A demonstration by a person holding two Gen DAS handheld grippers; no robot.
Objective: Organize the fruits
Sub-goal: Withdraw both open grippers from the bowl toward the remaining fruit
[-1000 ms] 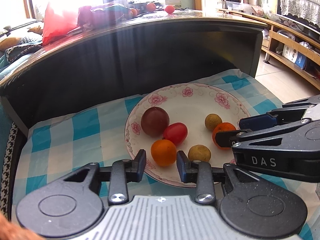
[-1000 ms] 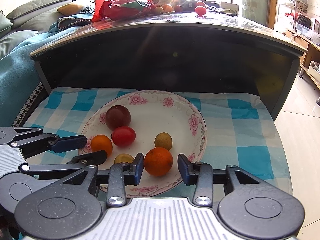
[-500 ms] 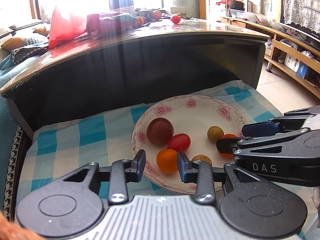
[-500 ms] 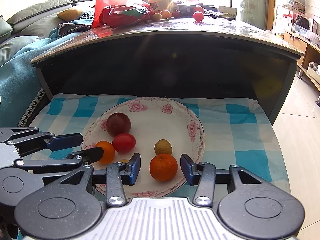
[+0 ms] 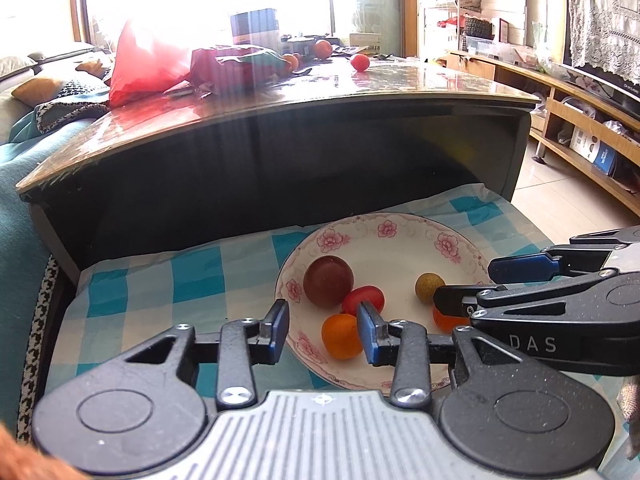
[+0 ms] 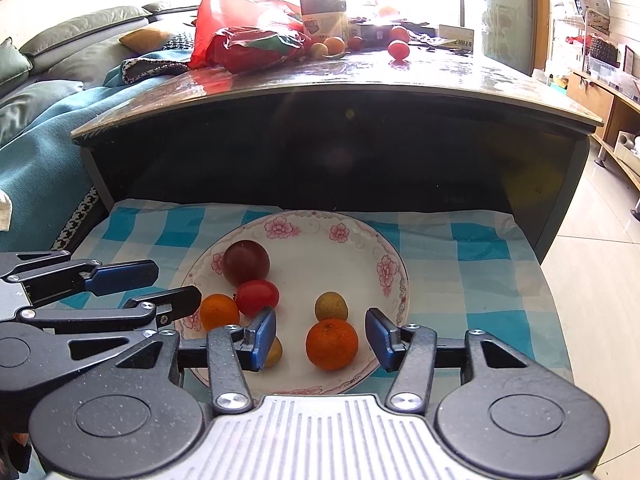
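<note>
A white floral plate (image 5: 404, 240) (image 6: 352, 240) lies on a blue checked cloth. It holds a dark plum (image 5: 328, 281) (image 6: 245, 262), a red tomato (image 5: 363, 299) (image 6: 257, 297), a small orange (image 5: 341, 337) (image 6: 218, 312), a bigger orange (image 6: 331, 344) (image 5: 446, 319) and two yellowish fruits (image 6: 330, 306) (image 6: 274, 353). My left gripper (image 5: 322, 333) is open and empty above the plate's near left rim. My right gripper (image 6: 321, 338) is open and empty, with the bigger orange seen between its fingers.
A dark low table (image 5: 280, 112) (image 6: 340, 92) rises behind the cloth, carrying red bags (image 6: 256, 40) and loose fruit (image 6: 398, 49). A teal sofa (image 6: 36, 128) is at the left. Tiled floor (image 6: 592, 264) and a wooden shelf (image 5: 580, 120) lie to the right.
Both grippers have drawn back and up from the plate, and their fingers stand wider apart. The fruits have stayed in place.
</note>
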